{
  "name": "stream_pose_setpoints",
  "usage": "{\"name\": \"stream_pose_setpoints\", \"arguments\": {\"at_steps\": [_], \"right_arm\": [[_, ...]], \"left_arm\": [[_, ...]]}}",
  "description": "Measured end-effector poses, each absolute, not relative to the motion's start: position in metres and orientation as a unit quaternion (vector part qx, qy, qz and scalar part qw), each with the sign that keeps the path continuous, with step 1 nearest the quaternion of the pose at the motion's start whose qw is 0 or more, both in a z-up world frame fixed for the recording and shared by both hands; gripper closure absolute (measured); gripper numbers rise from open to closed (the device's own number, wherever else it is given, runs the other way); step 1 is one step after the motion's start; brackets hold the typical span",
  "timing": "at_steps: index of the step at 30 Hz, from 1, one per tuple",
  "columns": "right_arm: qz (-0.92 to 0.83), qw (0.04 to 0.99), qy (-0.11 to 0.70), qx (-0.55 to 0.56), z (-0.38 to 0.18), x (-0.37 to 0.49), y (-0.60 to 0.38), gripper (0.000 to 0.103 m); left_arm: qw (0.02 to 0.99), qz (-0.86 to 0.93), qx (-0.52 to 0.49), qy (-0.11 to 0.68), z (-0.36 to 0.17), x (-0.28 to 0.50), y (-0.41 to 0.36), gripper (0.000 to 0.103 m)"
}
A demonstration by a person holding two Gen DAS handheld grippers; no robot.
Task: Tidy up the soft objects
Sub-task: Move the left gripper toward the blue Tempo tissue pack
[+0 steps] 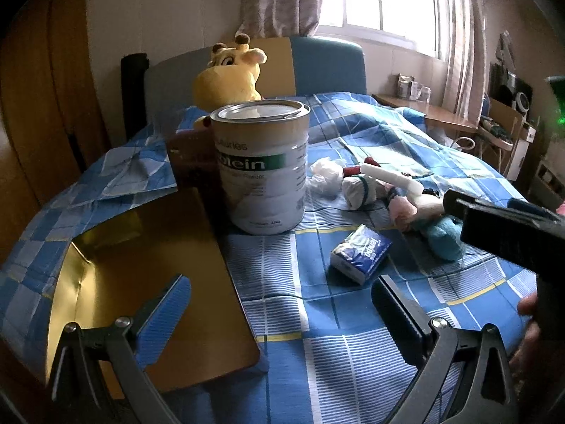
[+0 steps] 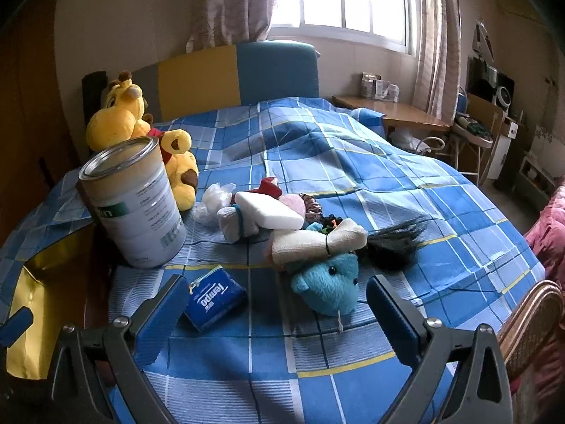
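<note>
A heap of soft things lies mid-bed: a teal plush [image 2: 326,288], a cream rolled cloth [image 2: 317,242], a white foam block [image 2: 270,213], a rolled sock [image 2: 235,224], a crumpled white bag [image 2: 212,201] and black hair-like fibres [image 2: 395,243]. In the left wrist view the same heap [image 1: 381,194] sits right of centre. A blue tissue pack [image 2: 215,298] [image 1: 360,252] lies nearer. My right gripper [image 2: 277,300] is open, just short of the pack and teal plush. My left gripper [image 1: 280,300] is open above the bed beside a gold box [image 1: 148,268].
A tall protein tin [image 1: 263,166] [image 2: 136,205] stands on the bed left of the heap. Yellow plush toys [image 2: 141,134] lean at the headboard [image 2: 240,74]. The other gripper's black body [image 1: 512,233] crosses the right side. A desk [image 2: 392,111] and a wicker chair [image 2: 529,321] stand right.
</note>
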State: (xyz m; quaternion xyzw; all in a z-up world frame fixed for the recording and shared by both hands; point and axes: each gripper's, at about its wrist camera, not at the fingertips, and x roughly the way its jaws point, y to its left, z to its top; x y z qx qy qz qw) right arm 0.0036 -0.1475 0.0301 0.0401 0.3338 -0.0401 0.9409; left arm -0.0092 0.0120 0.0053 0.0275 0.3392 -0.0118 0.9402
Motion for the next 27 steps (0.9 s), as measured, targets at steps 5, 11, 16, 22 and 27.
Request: {"name": "stream_pose_setpoints", "arguments": {"at_steps": [5, 11, 16, 22, 27], "right_arm": [[-0.037, 0.944, 0.327, 0.031, 0.034, 0.011, -0.151, 0.001], [-0.031, 0.951, 0.308, 0.013, 0.040, 0.029, -0.161, 0.001], [-0.027, 0.957, 0.290, 0.000, 0.033, 0.046, -0.172, 0.001], [-0.032, 0.951, 0.301, 0.062, 0.025, 0.055, -0.196, 0.001], [-0.036, 0.945, 0.307, 0.102, 0.021, 0.053, -0.208, 0.001]], "left_arm": [[0.940, -0.015, 0.022, 0.340, 0.005, -0.008, 0.014, 0.000], [0.940, -0.015, 0.025, 0.339, 0.005, -0.008, 0.013, 0.000], [0.939, -0.021, 0.025, 0.342, 0.003, -0.006, 0.012, 0.000], [0.938, -0.016, 0.028, 0.344, 0.001, -0.005, 0.011, 0.000], [0.937, -0.021, 0.027, 0.348, -0.001, -0.003, 0.012, 0.000]]}}
